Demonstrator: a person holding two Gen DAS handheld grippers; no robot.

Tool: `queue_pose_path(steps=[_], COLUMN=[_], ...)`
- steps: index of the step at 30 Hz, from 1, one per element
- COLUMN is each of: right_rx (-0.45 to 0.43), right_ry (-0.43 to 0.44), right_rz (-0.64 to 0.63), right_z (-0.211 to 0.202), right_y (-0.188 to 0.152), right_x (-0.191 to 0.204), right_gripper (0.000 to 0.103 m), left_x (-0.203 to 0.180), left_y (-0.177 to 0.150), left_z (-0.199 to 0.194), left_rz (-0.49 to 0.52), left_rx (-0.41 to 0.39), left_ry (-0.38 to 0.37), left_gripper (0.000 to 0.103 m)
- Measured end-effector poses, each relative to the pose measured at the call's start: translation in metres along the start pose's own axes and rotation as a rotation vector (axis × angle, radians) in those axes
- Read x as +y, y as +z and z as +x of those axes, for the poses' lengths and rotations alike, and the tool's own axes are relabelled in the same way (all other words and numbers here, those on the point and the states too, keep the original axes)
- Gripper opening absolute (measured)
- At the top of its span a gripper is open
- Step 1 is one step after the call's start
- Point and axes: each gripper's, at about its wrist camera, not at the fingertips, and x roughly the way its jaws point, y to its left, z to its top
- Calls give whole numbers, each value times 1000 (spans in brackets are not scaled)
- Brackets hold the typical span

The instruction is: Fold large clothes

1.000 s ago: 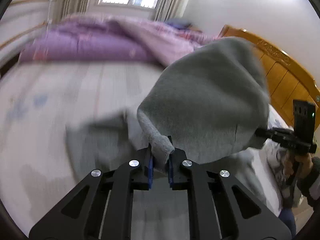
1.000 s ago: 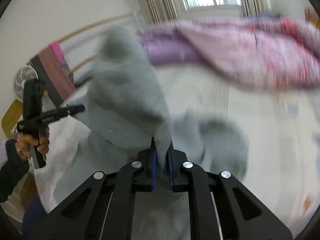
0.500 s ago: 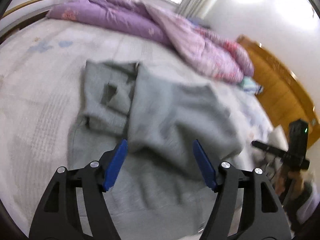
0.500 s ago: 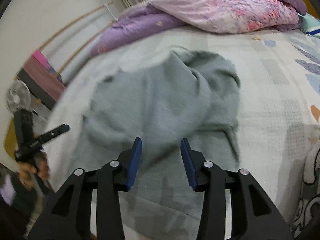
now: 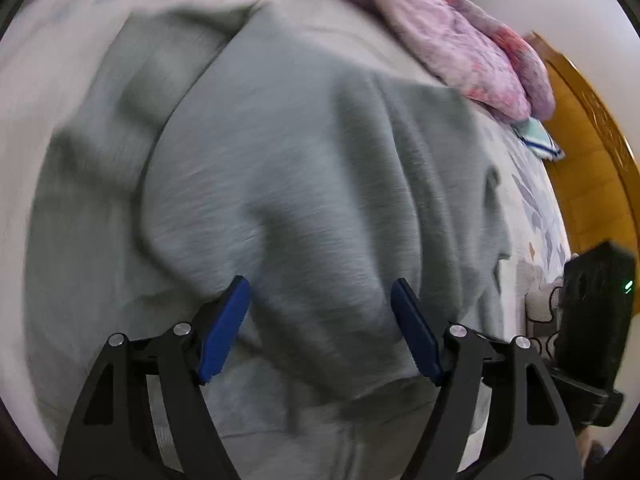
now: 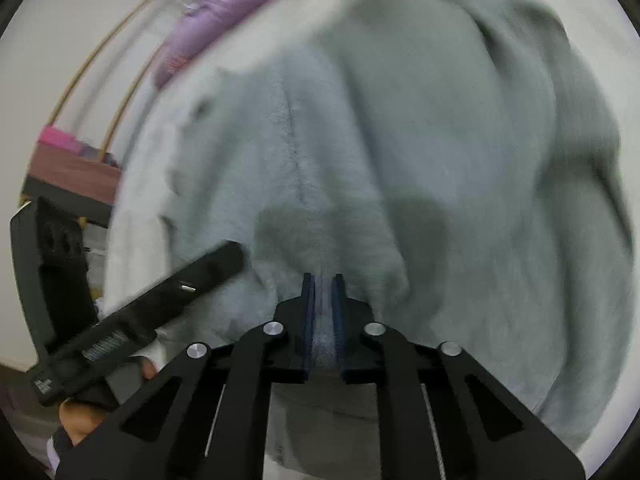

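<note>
Left wrist view: we are hovering low over the grey garment point(image 5: 304, 168), which is lying in a rumpled, partly doubled heap across the middle of the bed point(image 5: 36, 52), its far end reaching toward the pink quilt point(image 5: 472, 40) at the bed's far edge. Our left gripper point(image 5: 320, 320) is spread wide with nothing between its blue pads point(image 5: 222, 328), poised above a thick fold at the near edge. We are judging this to be the re-gripping step between folds; the next move is calling for this gripper to come down and pinch that near fold. The garment's long axis is seeming to run from the near edge away toward the quilt (blur is making the outline uncertain).

Right wrist view: our right gripper point(image 6: 322, 304) is pressed nearly together, pinching a ridge of the grey garment point(image 6: 420, 140) at its near edge. The left tool is showing at the lower left, close beside the cloth. Here the fabric is filling most of the frame, ridges fanning away from us.
</note>
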Motion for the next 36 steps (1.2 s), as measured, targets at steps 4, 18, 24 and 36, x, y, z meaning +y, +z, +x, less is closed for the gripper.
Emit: queue_pose_path(steps=[4,18,24,36], right_rx=[-43,-26,-146,-194], right_ry=[16,-66,82,-25], right_rz=[29,33,142,341], right_z=[-1,-20,-73,-42], right_y=[-8,4,58,200], right_x=[-4,-12,-12,-52], right_gripper=[5,9,47,62], left_x=[2,1,24,53], left_y=[-17,9,78,208], left_z=[2,-36,-62,11], left_rz=[40,-49,-158,-296], left_rx=[-39,-30,-159,-103], left_ry=[9,-85,-86,39], left_gripper=[74,77,83,83])
